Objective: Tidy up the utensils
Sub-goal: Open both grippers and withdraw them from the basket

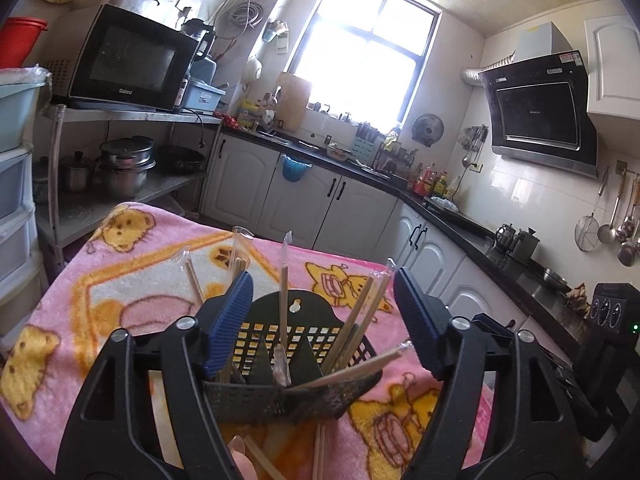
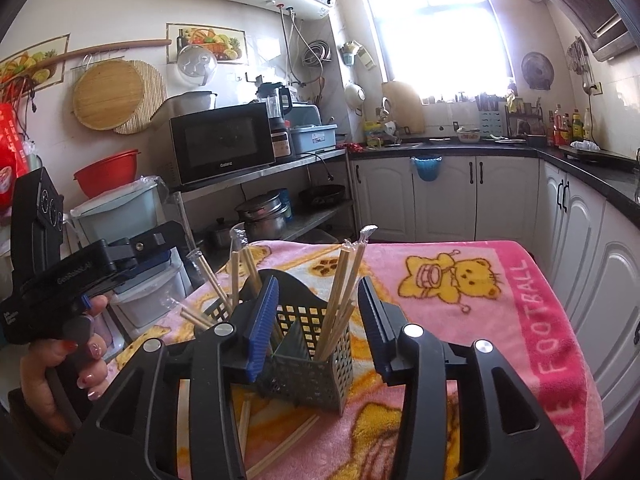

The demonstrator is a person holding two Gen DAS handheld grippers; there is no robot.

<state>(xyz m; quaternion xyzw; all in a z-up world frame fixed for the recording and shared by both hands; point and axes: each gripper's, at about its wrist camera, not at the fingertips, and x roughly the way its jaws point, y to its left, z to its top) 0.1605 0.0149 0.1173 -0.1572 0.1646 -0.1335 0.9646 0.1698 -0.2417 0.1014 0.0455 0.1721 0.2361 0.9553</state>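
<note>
A dark perforated utensil holder (image 1: 280,344) (image 2: 308,344) stands upright on the pink bear blanket (image 1: 132,280) (image 2: 500,312). Several wrapped wooden chopsticks (image 1: 360,316) (image 2: 344,292) stand in its compartments. More chopsticks (image 1: 320,456) (image 2: 280,448) lie loose on the blanket in front of it. My left gripper (image 1: 324,320) is open and empty, its blue pads either side of the holder, just in front of it. My right gripper (image 2: 316,320) is open and empty, also in front of the holder. The left hand-held unit (image 2: 60,280) shows at the left of the right wrist view.
A metal shelf with a microwave (image 2: 224,144) and pots (image 2: 264,212) stands behind the table. White cabinets and a dark counter (image 2: 480,152) run along the far wall. Plastic drawers (image 1: 16,184) stand at the left.
</note>
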